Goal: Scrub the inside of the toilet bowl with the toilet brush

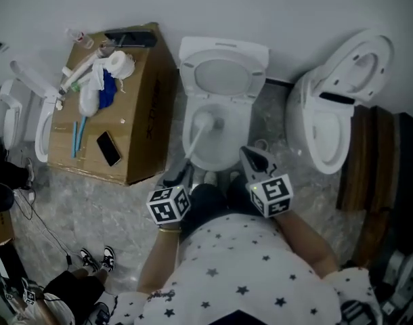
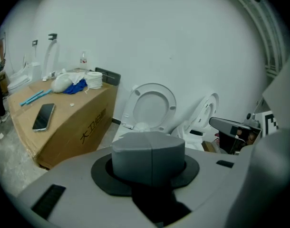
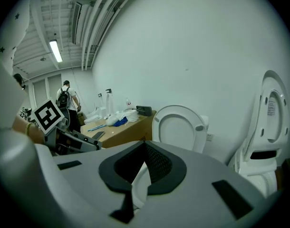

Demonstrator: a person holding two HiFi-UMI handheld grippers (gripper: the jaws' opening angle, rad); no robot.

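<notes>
We see the toilet (image 1: 244, 124) at the middle of the head view, its seat and lid (image 1: 223, 78) tipped up against the wall. A cardboard box (image 1: 149, 110) stands just to its left and a second toilet (image 1: 328, 114) to its right. From a star-printed shirt (image 1: 240, 269) the left forearm (image 1: 159, 256) and right forearm (image 1: 305, 239) reach forward with elbows bent, so the two grippers sit side by side at the bowl's near edge.

The left gripper (image 1: 181, 175) points up toward the bowl. In its own view its grey pads (image 2: 133, 158) are pressed together. In the head view the toilet brush (image 1: 201, 124) runs from that gripper into the bowl, its white head lying against the left inner wall.

The right gripper (image 1: 250, 156) hovers by the near right rim. Its jaws are spread, and only white porcelain shows between them.

A phone (image 1: 109, 147) lies on the box.
</notes>
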